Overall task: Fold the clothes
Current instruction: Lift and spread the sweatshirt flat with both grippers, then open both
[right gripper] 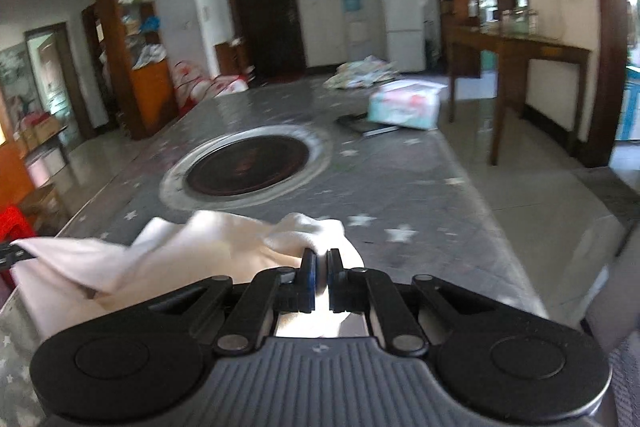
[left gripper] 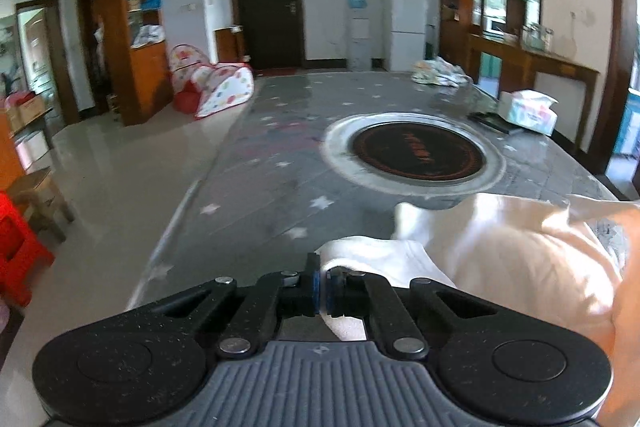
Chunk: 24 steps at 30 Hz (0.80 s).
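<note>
A pale cream garment [left gripper: 500, 251] lies bunched at the near end of the grey star-patterned table [left gripper: 280, 155]. My left gripper [left gripper: 323, 283] is shut on its left edge, with cloth pinched between the pads. The garment spreads to the right of it. In the right wrist view the same garment [right gripper: 208, 247] lies to the left, and my right gripper [right gripper: 321, 275] is shut on its right edge, held just above the table [right gripper: 400, 163].
A round black hotplate [left gripper: 414, 153] is set in the table's middle. A tissue pack [left gripper: 528, 111], a dark flat device [left gripper: 494, 121] and a heap of patterned clothes [left gripper: 438, 71] lie at the far end. A red stool [left gripper: 20, 247] stands left; a wooden side table [right gripper: 516, 47] stands right.
</note>
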### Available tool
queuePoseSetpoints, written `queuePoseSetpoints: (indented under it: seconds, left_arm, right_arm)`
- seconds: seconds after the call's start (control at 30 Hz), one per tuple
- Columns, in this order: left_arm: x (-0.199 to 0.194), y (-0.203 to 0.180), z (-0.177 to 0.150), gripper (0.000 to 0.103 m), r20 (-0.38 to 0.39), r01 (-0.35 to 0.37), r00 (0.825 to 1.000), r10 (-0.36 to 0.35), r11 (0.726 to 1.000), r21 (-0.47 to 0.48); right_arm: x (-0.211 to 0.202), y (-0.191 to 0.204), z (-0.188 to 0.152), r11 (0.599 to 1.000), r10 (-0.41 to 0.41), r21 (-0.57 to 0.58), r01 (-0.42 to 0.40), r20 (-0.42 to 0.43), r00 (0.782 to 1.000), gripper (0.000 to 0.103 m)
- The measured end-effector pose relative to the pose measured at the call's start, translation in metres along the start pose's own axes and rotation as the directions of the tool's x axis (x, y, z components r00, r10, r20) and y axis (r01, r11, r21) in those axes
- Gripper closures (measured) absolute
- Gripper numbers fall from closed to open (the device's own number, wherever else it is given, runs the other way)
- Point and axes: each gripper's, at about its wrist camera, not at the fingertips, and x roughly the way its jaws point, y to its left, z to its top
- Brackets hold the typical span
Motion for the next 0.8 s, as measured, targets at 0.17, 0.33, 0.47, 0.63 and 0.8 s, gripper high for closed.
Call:
queuePoseSetpoints:
  seconds: [0.17, 0.33, 0.47, 0.63, 0.8]
  left_arm:
    - [-0.037, 0.025, -0.018, 0.100, 0.017, -0.044, 0.999, 0.045, 0.998, -0.052]
    - [-0.061, 0.035, -0.045, 0.100, -0.023, -0.058, 0.998, 0.057, 0.998, -0.035]
    - [-0.052, 0.041, -0.063, 0.095, -0.118, -0.083, 0.990, 0.079, 0.996, -0.024]
    - [-0.054, 0.046, -0.068, 0.077, -0.145, -0.103, 0.984, 0.100, 0.995, -0.013]
    - [-0.060, 0.048, -0.065, 0.062, -0.136, -0.102, 0.986, 0.101, 0.995, 0.000]
  right_arm:
    - [-0.040, -0.027, -0.022, 0.997, -0.071, 0.041, 0.070, 0.024, 0.997, 0.099]
    - [-0.055, -0.049, -0.051, 0.989, -0.122, 0.072, 0.126, -0.064, 0.991, 0.098]
    - [-0.047, -0.061, -0.069, 0.984, -0.144, 0.084, 0.160, -0.164, 0.976, 0.093]
    - [-0.053, -0.066, -0.073, 0.980, -0.170, 0.071, 0.185, -0.177, 0.969, 0.077]
    - [-0.056, -0.069, -0.063, 0.973, -0.207, 0.066, 0.219, -0.153, 0.966, 0.070]
